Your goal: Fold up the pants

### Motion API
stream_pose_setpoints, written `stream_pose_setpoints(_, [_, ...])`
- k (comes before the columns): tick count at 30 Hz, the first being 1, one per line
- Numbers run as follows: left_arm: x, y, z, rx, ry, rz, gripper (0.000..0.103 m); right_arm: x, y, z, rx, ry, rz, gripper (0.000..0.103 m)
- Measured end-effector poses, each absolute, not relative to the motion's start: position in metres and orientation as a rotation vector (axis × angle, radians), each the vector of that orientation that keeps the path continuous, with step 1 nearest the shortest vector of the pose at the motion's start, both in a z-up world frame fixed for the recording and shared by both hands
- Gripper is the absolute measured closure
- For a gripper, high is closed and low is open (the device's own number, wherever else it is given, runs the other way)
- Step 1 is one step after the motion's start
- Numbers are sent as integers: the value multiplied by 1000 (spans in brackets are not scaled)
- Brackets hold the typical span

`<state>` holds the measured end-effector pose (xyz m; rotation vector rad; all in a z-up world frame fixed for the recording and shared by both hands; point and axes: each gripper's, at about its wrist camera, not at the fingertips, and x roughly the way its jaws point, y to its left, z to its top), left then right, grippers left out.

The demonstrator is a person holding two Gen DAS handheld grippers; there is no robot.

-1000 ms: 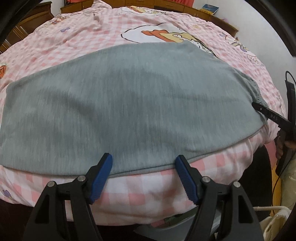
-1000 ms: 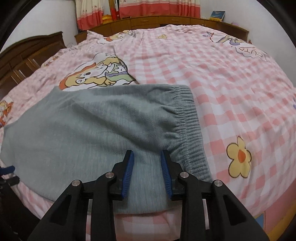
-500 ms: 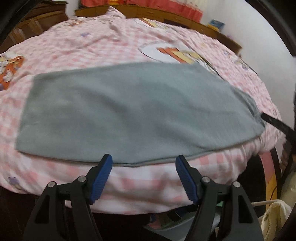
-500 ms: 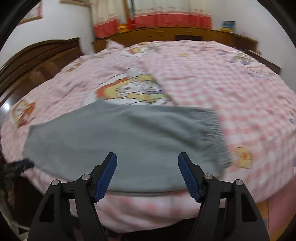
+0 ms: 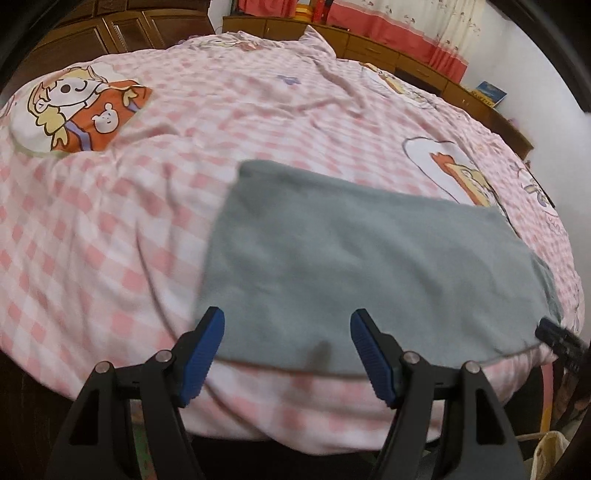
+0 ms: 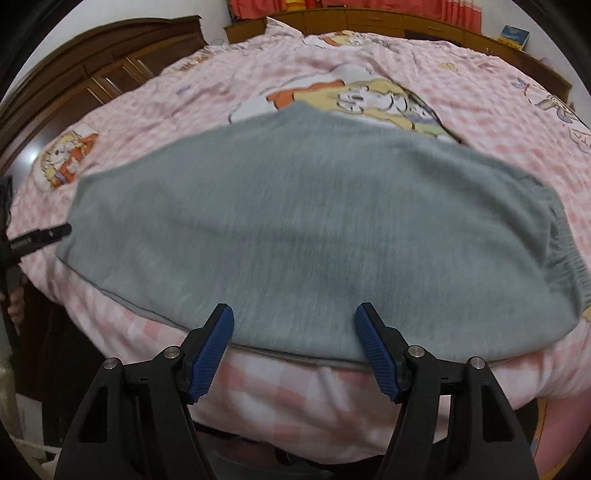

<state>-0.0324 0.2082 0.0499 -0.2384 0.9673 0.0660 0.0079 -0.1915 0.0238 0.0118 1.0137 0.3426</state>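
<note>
I see the grey pants (image 6: 314, 229), soft fleecy knit, lying flat as one long folded strip near the bed's front edge. Their long axis runs left to right, the ribbed elastic waistband (image 6: 565, 254) at the right end. My left tongs (image 5: 286, 354) hover wide open over the strip's left end, gripping nothing; my right tongs (image 6: 293, 349) gape equally wide and empty near its front hem. The bed wears a rumpled pink checked cartoon-print bedsheet (image 5: 110, 229). Wooden cabinets (image 6: 110, 74) and red curtains (image 5: 369, 22) line the walls.
</note>
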Motion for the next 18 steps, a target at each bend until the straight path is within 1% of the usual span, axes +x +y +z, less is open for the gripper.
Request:
stream_pose_setpoints(1, [-29, 216, 48, -244, 968, 63, 29, 7, -191, 21, 10, 1009, 336, 32])
stream_pose_setpoints(3, [-20, 226, 43, -247, 968, 64, 29, 8, -191, 17, 29, 1003, 340, 26])
stream_pose_setpoints(8, [-7, 239, 30, -263, 966, 63, 29, 13, -193, 11, 82, 1009, 349, 19])
stream_pose_setpoints(12, [-9, 239, 24, -281, 939, 49, 28, 13, -188, 11, 64, 1004, 345, 16])
stream_pose_setpoints(13, [-10, 238, 24, -279, 931, 42, 33, 12, -188, 11, 64, 1002, 348, 16])
stream_pose_setpoints(14, [-13, 235, 25, -281, 921, 25, 40, 12, -188, 11, 67, 999, 352, 15])
stream_pose_setpoints(15, [-16, 233, 27, -280, 915, 13, 52, 12, -189, 11, 70, 997, 354, 15])
stream_pose_setpoints(16, [-18, 230, 30, -273, 906, 3, 60, 12, -189, 11, 72, 995, 356, 15])
stream_pose_setpoints(18, [-24, 222, 36, -251, 886, -29, 63, 11, -189, 10, 73, 991, 359, 15])
